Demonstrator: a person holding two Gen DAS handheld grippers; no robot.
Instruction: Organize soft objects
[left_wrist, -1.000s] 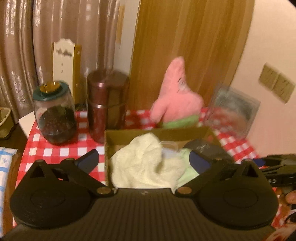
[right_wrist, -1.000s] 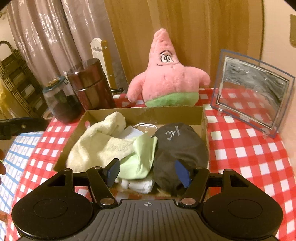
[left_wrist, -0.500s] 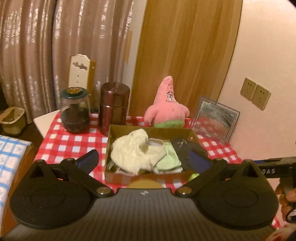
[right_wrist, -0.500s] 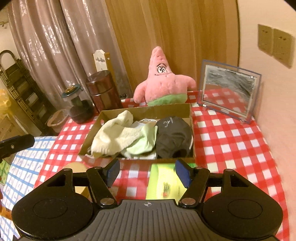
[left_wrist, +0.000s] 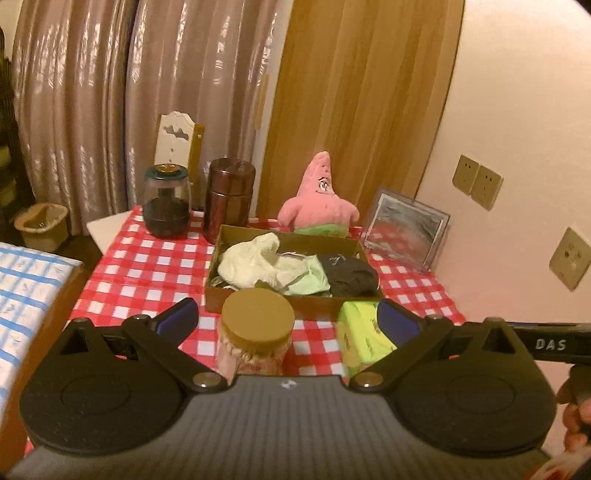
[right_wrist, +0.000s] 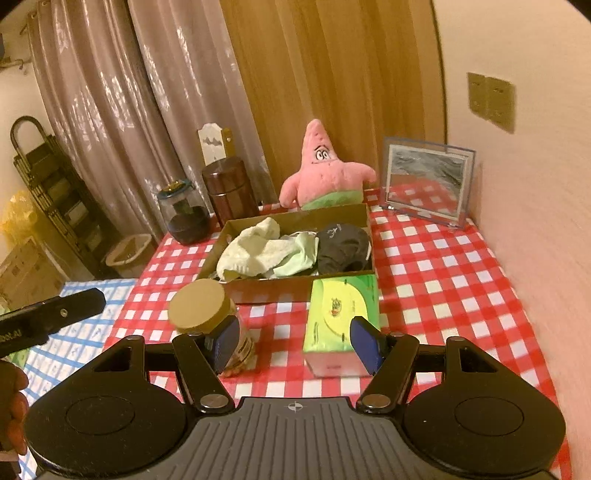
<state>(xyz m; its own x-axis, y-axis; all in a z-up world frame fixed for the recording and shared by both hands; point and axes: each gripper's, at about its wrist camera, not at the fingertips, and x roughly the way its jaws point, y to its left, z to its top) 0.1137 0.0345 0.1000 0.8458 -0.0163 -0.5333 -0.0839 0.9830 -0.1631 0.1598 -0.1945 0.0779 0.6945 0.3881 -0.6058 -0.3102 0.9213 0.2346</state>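
With both the left gripper (left_wrist: 286, 321) and right gripper (right_wrist: 293, 341) held apart and empty, the soft cloths (right_wrist: 266, 251) lying in the cardboard box (right_wrist: 266, 290) should be approached from above.

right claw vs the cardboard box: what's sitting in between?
Right wrist view: between the open, empty right claw and the cardboard box sit a green tissue box, against the box's near wall, and a tan-lidded jar to its left.
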